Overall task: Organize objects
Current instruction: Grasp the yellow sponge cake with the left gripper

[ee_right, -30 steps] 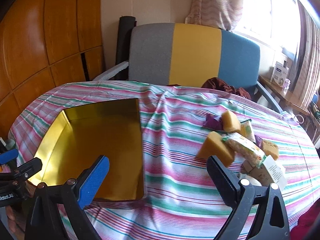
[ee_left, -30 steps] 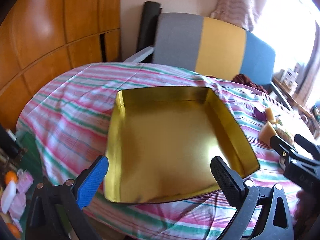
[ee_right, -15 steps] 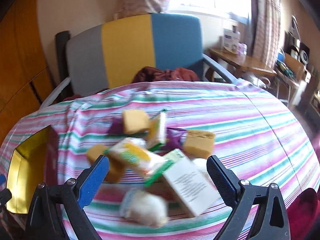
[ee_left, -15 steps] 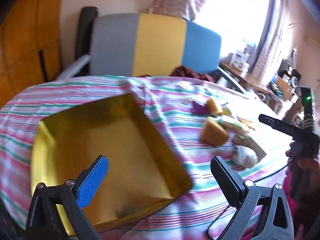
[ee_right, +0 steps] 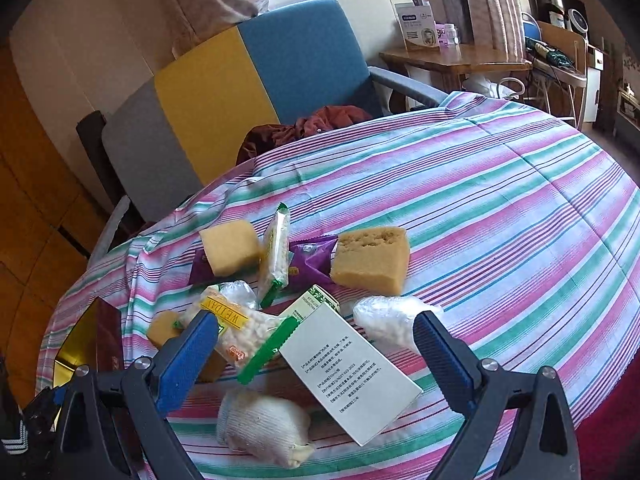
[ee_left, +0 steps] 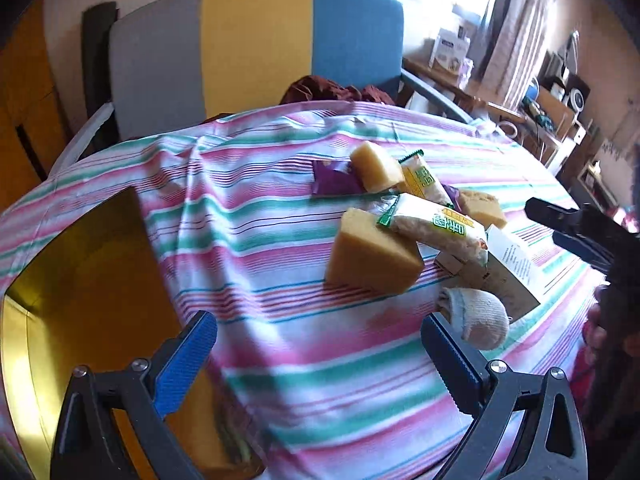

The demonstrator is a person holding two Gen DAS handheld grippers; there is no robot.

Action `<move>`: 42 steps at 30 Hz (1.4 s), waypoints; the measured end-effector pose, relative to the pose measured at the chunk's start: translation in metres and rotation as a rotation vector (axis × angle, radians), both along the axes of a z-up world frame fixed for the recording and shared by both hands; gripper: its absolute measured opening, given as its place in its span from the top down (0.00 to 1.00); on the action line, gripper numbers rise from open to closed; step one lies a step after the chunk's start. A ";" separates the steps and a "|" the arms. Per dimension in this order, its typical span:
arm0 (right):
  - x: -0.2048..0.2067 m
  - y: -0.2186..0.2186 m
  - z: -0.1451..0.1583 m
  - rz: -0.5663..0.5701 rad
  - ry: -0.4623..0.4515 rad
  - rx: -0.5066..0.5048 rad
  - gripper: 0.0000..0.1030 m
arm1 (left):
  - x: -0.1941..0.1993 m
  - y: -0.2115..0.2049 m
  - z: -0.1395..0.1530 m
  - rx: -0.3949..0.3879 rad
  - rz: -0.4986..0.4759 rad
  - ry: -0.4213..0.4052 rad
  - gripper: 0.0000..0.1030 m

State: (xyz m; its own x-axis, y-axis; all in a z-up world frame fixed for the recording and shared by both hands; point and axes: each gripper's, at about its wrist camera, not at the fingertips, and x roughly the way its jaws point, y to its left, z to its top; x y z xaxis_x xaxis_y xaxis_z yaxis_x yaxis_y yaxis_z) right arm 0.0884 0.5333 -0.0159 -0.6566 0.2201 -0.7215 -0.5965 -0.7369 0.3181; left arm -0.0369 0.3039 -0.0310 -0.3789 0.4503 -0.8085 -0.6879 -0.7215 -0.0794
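Fingers (ee_right: 188, 354) of right gripper (ee_right: 314, 350) spread wide, grasping nothing, poised over white carton (ee_right: 350, 368) in the clutter near the tablecloth's (ee_right: 500, 216) near edge. Left gripper (ee_left: 320, 354) likewise agape and empty. Best to lower squarely, close across the carton's narrow sides, clear of snack packet (ee_right: 236, 330) and rolled sock (ee_right: 262, 426), then carry to gold tin (ee_left: 80, 280) at the left edge
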 end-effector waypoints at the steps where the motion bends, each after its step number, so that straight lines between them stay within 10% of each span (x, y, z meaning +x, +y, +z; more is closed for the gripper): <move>1: 0.000 0.000 0.000 0.004 0.003 -0.005 0.03 | -0.003 0.008 -0.004 -0.017 -0.010 0.004 0.00; 33: -0.005 0.007 -0.007 0.028 0.005 -0.062 0.03 | -0.022 0.096 -0.051 -0.101 -0.185 0.027 0.00; 36: -0.006 0.007 -0.008 0.035 0.003 -0.063 0.02 | -0.027 0.092 -0.055 -0.071 -0.186 -0.012 0.26; 42: -0.012 -0.005 -0.002 0.136 0.046 -0.074 0.09 | -0.017 0.054 -0.037 0.013 -0.147 -0.016 0.27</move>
State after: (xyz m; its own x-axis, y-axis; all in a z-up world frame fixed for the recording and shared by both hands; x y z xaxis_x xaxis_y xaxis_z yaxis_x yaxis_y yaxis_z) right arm 0.0762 0.5282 -0.0181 -0.7096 0.0740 -0.7007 -0.4761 -0.7834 0.3995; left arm -0.0544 0.3582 -0.0679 -0.2957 0.5104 -0.8075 -0.7844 -0.6122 -0.0998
